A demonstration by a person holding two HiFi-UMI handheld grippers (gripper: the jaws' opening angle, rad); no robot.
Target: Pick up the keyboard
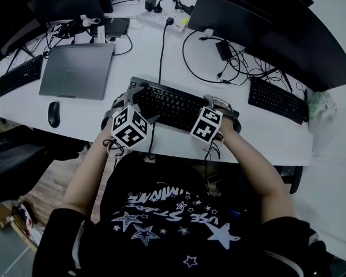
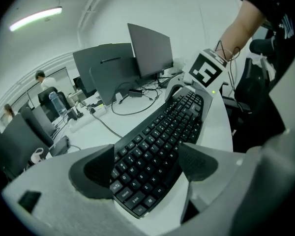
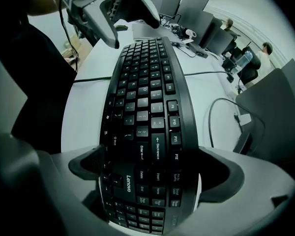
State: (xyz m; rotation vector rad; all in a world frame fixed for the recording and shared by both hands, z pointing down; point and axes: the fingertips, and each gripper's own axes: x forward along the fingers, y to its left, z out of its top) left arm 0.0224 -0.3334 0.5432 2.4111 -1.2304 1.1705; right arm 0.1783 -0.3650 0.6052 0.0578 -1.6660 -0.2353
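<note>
The keyboard (image 1: pixel 173 105) is found lying on the white desk (image 1: pixel 259 137), close to its front edge and directly before the person. Its long axis is laid across the person from left to right and slightly skewed, the left end being set further back and the right end nearer the desk's edge. The keys are turned upward, the number pad is carried at the right end, and the function row is turned away from the person.

The left gripper (image 2: pixel 147 167) is placed over the keyboard's left end, with its jaws spread wide and set against the rear and front long edges. The right gripper (image 3: pixel 152 170) is placed likewise over the number-pad end, so the keyboard is pinched at both ends. Whether it is already clear of the desk cannot be told.

The keyboard is judged to be light, stiff plastic, though some flex may be expected along its length. Its smooth edges may be expected to slip under a weak pinch, and the keys give if pressed, so the frame edges at the two ends are taken as the right hold. Some drag is to be expected from the cable (image 1: pixel 161 56) that is led back from the rear edge
</note>
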